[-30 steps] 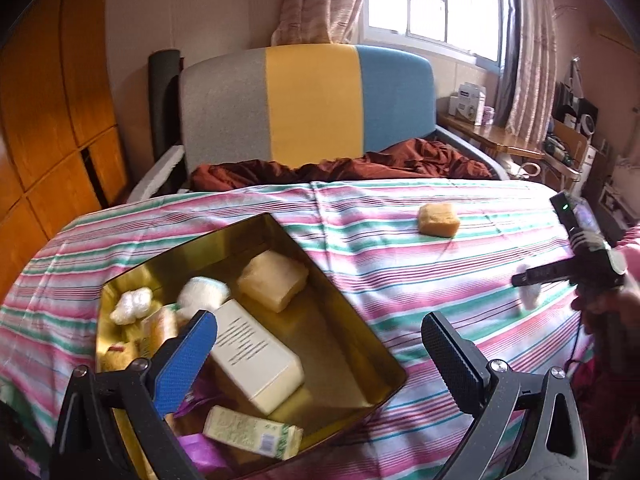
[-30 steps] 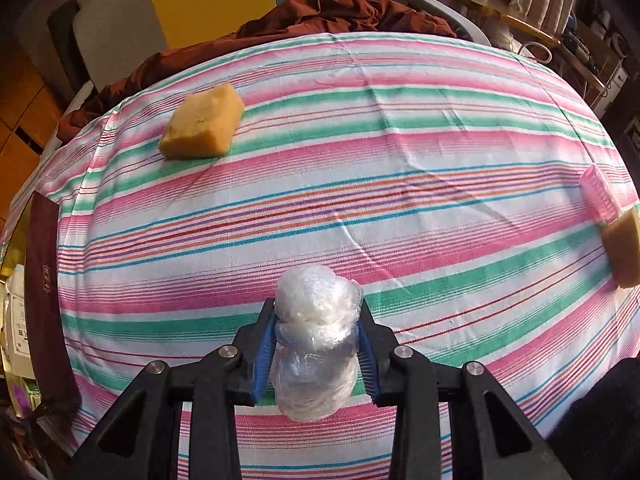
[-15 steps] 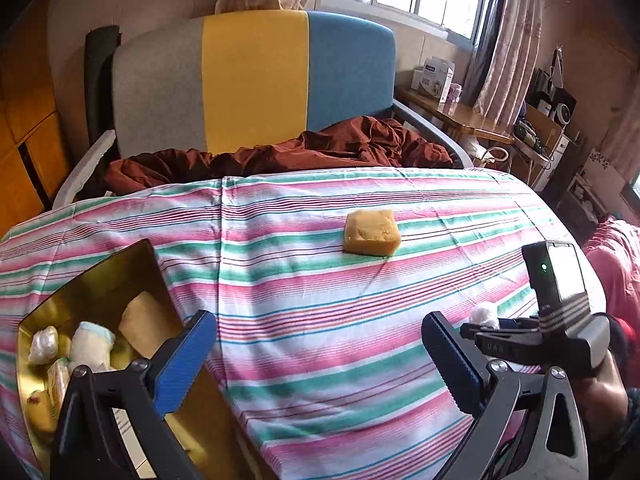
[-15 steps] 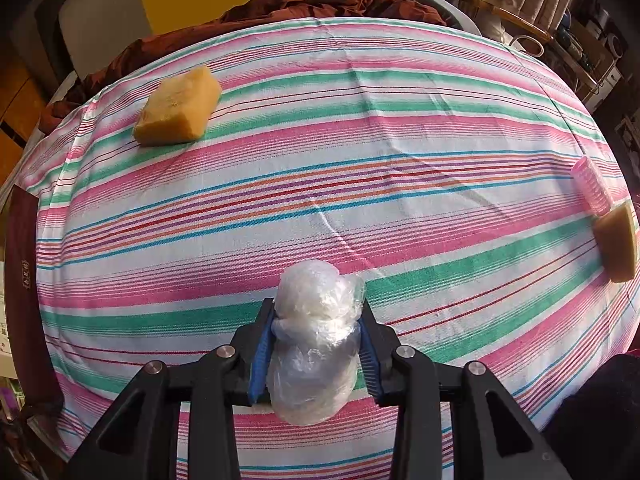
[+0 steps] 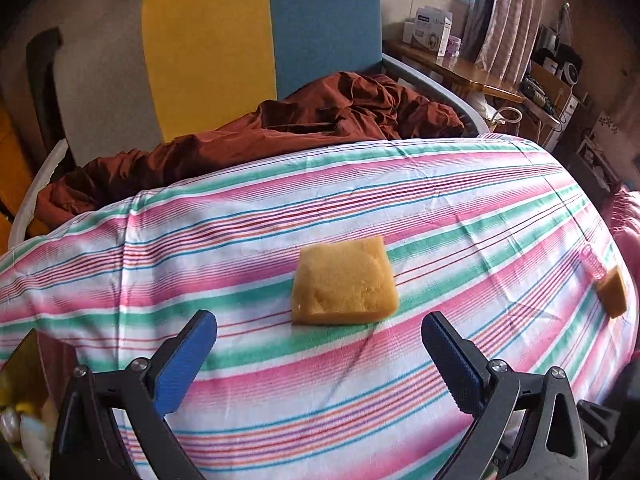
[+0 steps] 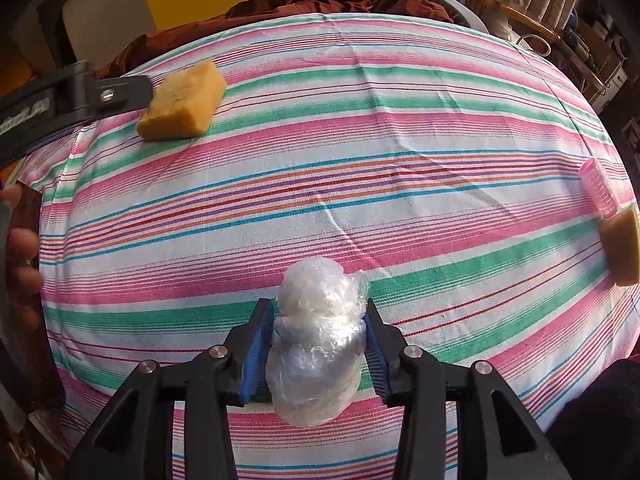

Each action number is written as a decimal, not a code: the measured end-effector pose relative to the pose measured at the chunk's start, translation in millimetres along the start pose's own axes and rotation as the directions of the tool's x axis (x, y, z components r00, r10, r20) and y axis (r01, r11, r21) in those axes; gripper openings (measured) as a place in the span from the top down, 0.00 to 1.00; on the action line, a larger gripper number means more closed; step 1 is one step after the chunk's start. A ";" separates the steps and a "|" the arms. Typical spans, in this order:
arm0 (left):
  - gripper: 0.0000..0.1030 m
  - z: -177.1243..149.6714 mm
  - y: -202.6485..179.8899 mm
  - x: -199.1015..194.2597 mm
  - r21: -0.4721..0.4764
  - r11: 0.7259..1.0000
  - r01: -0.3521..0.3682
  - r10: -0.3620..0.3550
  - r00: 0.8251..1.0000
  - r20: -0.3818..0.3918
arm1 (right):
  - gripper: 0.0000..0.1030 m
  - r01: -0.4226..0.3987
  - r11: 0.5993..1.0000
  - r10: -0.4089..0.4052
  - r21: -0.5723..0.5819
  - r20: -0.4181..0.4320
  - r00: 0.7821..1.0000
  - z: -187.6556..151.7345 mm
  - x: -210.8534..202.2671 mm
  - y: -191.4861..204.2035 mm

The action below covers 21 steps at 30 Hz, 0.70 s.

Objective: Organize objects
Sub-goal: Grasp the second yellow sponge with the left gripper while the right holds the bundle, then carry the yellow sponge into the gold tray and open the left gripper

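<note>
Gripping a crinkled, translucent plastic-wrapped bundle (image 6: 316, 344) — white inside — the right gripper's (image 6: 318, 346) jaws clamp it. Left gripper (image 5: 320, 356) jaws gape before a yellow, porous sponge (image 5: 344, 282).

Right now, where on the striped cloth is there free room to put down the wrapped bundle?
The wide middle of the striped cloth is bare, between the yellow sponge at far left and the pink roller at the right edge. It is crowded by the roller and the second sponge, and where the open left gripper faces the yellow sponge.

Far right of the right gripper, a yellow sponge (image 6: 624, 246) is cut off by the edge. Left of the left gripper, the gold tin (image 5: 20, 364) barely shows.
</note>
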<state>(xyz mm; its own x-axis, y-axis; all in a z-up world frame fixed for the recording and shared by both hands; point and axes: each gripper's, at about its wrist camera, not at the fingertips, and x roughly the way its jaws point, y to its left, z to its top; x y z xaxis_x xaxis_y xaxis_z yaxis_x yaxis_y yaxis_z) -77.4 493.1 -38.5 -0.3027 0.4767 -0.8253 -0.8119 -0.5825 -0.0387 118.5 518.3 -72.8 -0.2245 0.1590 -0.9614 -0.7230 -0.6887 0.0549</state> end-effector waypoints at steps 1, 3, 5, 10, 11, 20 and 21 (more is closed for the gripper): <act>0.00 3.0 -3.2 8.1 0.009 1.000 -0.004 0.004 1.000 -0.010 | 0.55 -0.001 1.000 0.001 -0.002 0.000 1.000 -0.5 -0.3 0.2; 0.00 8.1 -9.4 22.4 0.030 1.000 -0.006 0.007 1.000 -0.022 | 0.53 -0.004 1.000 0.004 -0.002 -0.001 1.000 -1.1 -0.9 0.1; 0.00 13.4 -12.9 35.9 0.045 0.999 -0.025 0.026 0.999 -0.025 | 0.53 -0.009 1.000 0.009 0.000 -0.001 1.000 -2.0 -1.8 -0.6; 0.00 20.9 -6.7 70.5 0.020 0.999 -0.041 0.043 0.994 -0.097 | 0.49 -0.016 1.000 0.016 -0.006 -0.002 1.000 -4.1 -3.8 -0.8; 0.02 19.5 -5.0 73.9 0.015 0.999 -0.039 0.041 0.993 -0.114 | 0.49 -0.015 1.000 0.015 -0.008 -0.001 1.000 -4.4 -4.1 -0.9; 0.40 -11.0 -5.4 46.1 0.020 1.000 -0.001 0.003 0.996 -0.089 | 0.49 -0.010 1.000 0.010 -0.014 0.003 1.000 -7.6 -8.5 -4.2; 0.40 -15.9 -3.7 42.7 0.011 1.000 -0.003 0.004 0.996 -0.093 | 0.49 -0.011 1.000 0.011 -0.012 0.003 1.000 -7.7 -9.0 -5.2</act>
<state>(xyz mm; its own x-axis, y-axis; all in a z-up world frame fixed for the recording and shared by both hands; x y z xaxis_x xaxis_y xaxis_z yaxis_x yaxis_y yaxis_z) -79.5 505.2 -82.5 -0.2579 0.4112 -0.8743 -0.8164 -0.5767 -0.0305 129.3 514.9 -66.4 -0.2347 0.1532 -0.9599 -0.7124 -0.6990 0.0626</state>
